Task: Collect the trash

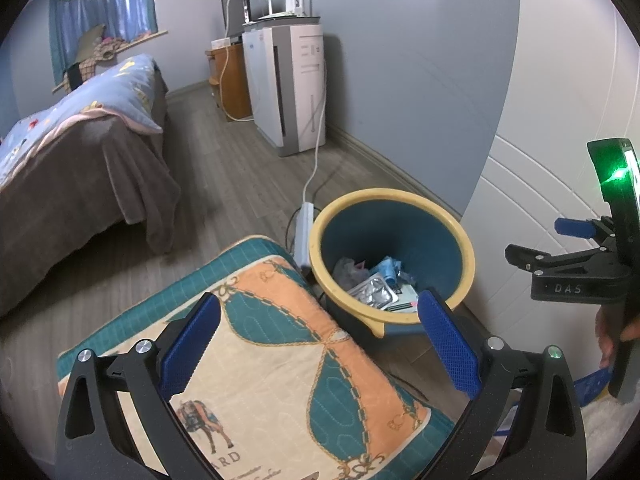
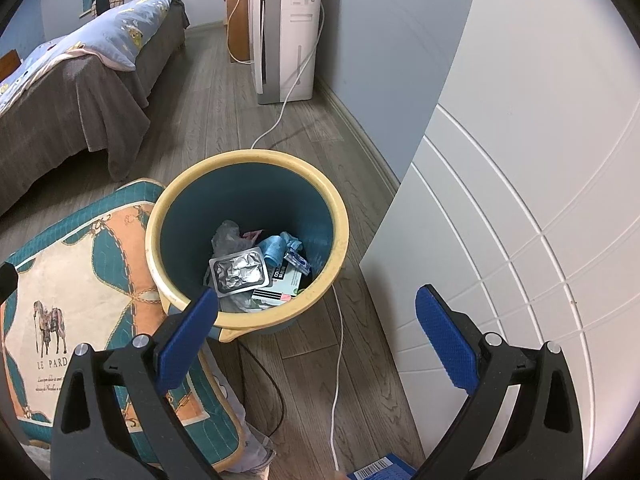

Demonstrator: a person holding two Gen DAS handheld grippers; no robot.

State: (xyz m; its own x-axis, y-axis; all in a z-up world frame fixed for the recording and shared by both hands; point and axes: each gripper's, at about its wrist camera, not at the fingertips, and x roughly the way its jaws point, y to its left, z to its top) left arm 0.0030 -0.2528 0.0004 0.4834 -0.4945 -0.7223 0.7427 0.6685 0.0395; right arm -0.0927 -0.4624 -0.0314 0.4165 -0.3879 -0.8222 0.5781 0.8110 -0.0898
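Observation:
A blue trash bin with a yellow rim (image 1: 468,256) (image 2: 340,216) stands on the wood floor by the white door. It holds a silver foil tray (image 2: 240,270) (image 1: 374,292), a blue crumpled wrapper (image 2: 276,248), a grey plastic bag (image 2: 226,236) and printed cartons (image 2: 286,280). My left gripper (image 1: 320,340) is open and empty above a patterned cushion, left of the bin. My right gripper (image 2: 316,332) is open and empty, just in front of the bin; its body also shows in the left wrist view (image 1: 576,276). A blue barcoded packet (image 2: 380,468) lies at the bottom edge.
A teal and orange cushion (image 1: 248,344) (image 2: 80,280) sits left of the bin. White cables (image 2: 338,360) and a power strip (image 1: 305,232) lie on the floor. A bed (image 1: 80,160), a white air purifier (image 1: 288,88) and a white door (image 2: 520,200) surround the spot.

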